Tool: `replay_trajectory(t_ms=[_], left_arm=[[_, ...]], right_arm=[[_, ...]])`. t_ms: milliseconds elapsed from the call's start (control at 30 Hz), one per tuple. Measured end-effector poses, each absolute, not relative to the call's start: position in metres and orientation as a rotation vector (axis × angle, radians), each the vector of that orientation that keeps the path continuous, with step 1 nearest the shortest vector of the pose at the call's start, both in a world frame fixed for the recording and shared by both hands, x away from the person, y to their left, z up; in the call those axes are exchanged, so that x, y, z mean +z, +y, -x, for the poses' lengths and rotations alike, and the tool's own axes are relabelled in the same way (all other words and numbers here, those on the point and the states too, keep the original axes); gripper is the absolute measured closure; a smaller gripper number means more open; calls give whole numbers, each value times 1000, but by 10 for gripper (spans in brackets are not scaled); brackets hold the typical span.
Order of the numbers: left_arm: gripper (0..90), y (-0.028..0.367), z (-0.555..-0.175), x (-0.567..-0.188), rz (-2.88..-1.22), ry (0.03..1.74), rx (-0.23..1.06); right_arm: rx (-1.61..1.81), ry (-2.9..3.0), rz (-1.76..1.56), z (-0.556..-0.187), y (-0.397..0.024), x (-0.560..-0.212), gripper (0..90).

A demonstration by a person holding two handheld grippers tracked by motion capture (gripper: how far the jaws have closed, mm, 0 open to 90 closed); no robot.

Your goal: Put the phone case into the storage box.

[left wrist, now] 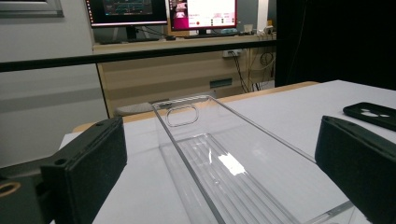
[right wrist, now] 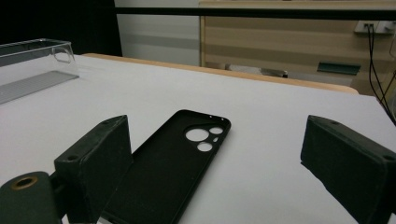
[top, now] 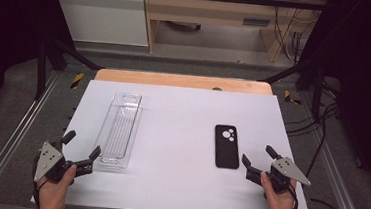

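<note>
Phone case, black, flat on the white table, long side running away from the person. Just ahead of the right gripper, jaws spread wide, nothing held. Left gripper spread too, beside the clear tray, well apart from the case.

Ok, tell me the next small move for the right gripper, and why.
Probably ease the right gripper forward so its open jaws straddle the black phone case. The case lies flat just ahead, untouched, with nothing between the jaws yet.
</note>
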State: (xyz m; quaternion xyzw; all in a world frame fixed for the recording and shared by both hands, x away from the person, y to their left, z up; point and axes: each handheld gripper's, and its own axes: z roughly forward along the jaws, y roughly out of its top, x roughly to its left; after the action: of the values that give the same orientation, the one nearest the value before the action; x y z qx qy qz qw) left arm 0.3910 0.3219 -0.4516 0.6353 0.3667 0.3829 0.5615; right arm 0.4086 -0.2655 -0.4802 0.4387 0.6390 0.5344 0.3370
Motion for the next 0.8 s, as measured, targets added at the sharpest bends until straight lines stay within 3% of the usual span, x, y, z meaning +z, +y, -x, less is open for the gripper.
replay_trajectory(t_ms=[400,600,800], left_arm=[[19,322,-392,-451,-1492,870,912],[23,322,-394,-453,-1477,888,906],[22,324,-395,-452,-1460,899,895]], right_arm=[[1334,1695,-1155,-409,-257,-477,79],[1353,1751,-1186,-415,-250,-471,121],[1273,1857,-1154,-422,-239,-444,171]])
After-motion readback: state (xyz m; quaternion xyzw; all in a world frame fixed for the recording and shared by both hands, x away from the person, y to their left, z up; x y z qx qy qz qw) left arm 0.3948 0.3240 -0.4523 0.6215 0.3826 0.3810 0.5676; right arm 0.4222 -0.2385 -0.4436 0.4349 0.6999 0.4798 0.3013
